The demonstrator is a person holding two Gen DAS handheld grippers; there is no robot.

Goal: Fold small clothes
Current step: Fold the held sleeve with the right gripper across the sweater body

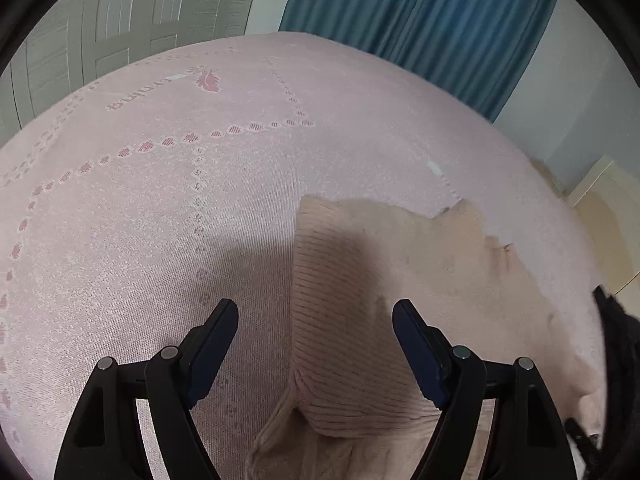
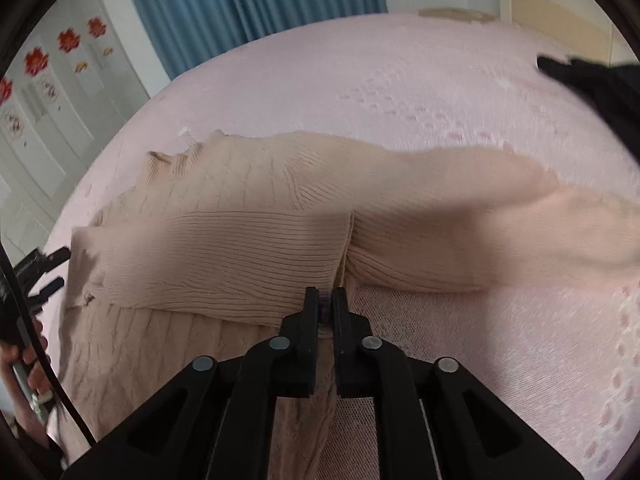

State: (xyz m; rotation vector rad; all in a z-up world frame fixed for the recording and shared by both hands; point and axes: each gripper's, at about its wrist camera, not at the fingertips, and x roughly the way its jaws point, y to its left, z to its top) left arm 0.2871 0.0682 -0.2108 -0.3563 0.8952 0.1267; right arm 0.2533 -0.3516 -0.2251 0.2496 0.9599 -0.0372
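The beige knit sweater [image 2: 248, 248] is lying on the pink bedspread [image 2: 400, 80], one sleeve folded across its body. The right gripper [image 2: 325, 300], at six o'clock, is pinching the fabric at the sleeve's crease with jaws nearly shut, likely to carry the fold. The left gripper [image 1: 316, 316] is hovering wide open over the ribbed edge, holding nothing.

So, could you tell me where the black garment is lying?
In the right wrist view, the black garment lies at the upper right on the pink bedspread, beyond the beige sweater.
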